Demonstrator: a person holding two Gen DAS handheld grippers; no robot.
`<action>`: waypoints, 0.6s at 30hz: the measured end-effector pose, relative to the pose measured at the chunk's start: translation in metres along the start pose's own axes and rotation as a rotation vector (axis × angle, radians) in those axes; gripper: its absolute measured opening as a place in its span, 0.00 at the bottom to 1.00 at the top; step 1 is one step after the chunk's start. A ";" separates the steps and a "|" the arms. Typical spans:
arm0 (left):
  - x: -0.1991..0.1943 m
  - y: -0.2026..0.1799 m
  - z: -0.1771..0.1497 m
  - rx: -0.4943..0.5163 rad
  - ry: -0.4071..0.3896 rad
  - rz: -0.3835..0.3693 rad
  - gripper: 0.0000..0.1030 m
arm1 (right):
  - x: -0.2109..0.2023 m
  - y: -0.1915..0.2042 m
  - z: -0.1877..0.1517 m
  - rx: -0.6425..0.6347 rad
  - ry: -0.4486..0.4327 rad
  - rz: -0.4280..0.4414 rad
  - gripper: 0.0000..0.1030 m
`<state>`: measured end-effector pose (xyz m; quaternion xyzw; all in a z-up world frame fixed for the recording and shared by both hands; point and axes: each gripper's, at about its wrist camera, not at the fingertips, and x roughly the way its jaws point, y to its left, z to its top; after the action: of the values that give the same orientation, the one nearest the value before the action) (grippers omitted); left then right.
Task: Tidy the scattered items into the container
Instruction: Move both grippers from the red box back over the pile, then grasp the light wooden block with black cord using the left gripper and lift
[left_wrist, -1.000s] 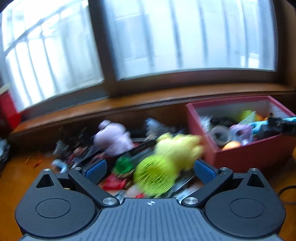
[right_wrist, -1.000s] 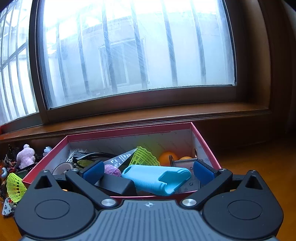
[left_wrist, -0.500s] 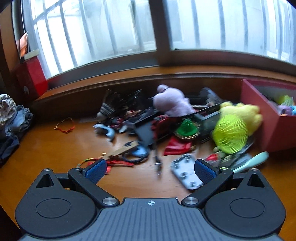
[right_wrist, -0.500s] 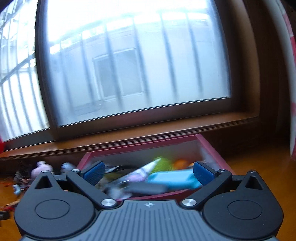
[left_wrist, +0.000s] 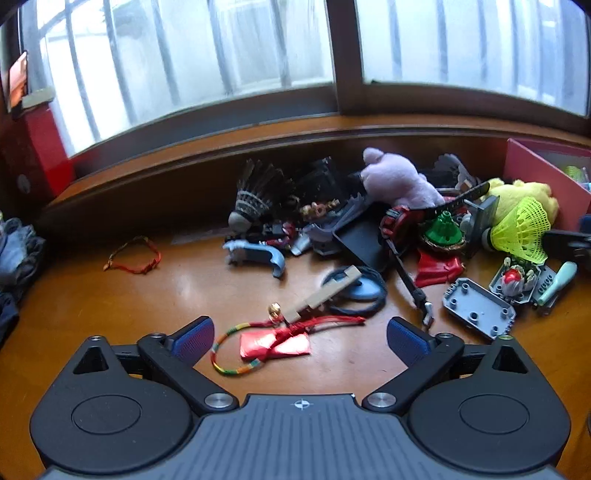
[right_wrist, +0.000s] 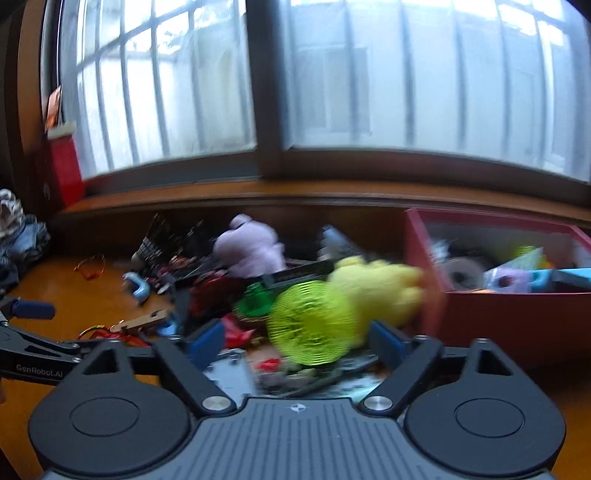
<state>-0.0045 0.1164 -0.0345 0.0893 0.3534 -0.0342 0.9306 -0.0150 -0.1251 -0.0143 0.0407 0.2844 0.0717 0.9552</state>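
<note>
Left gripper (left_wrist: 300, 338) is tipped down over the wooden table (left_wrist: 110, 295), jaws wide but closing, nothing clamped; framed between the blue pads lie the red packet (left_wrist: 275, 345) and the striped cord loop (left_wrist: 234, 350). Just beyond them sits a wooden clip (left_wrist: 328, 291), then a grey plastic lid (left_wrist: 478, 308) off to the right.

Right gripper (right_wrist: 297, 341) is also angled down, jaws closing on air, with the neon-green shuttlecock (right_wrist: 314, 325) blurred just ahead of its pads, not pinched as far as I can see. The yellow plush (right_wrist: 380, 288) leans behind that, touching the red box (right_wrist: 498, 317) to the right.

The box already holds a good few pieces, but the heap is far from cleared: the lilac plush (left_wrist: 399, 181) and feathered shuttlecock (left_wrist: 255, 199) at the back, an orange string (left_wrist: 135, 254) far left. I'd say roughly the early-to-middle stretch.
</note>
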 end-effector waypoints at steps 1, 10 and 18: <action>0.003 0.005 -0.001 0.007 -0.009 -0.013 0.89 | 0.006 0.007 0.001 0.004 0.014 -0.004 0.61; 0.046 0.015 0.013 0.107 -0.001 -0.165 0.50 | 0.038 0.031 0.004 0.033 0.060 -0.081 0.51; 0.081 0.015 0.019 0.082 0.070 -0.265 0.17 | 0.055 0.026 0.008 0.023 0.083 -0.110 0.50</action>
<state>0.0701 0.1277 -0.0717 0.0810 0.3925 -0.1680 0.9007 0.0316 -0.0906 -0.0343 0.0329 0.3265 0.0176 0.9445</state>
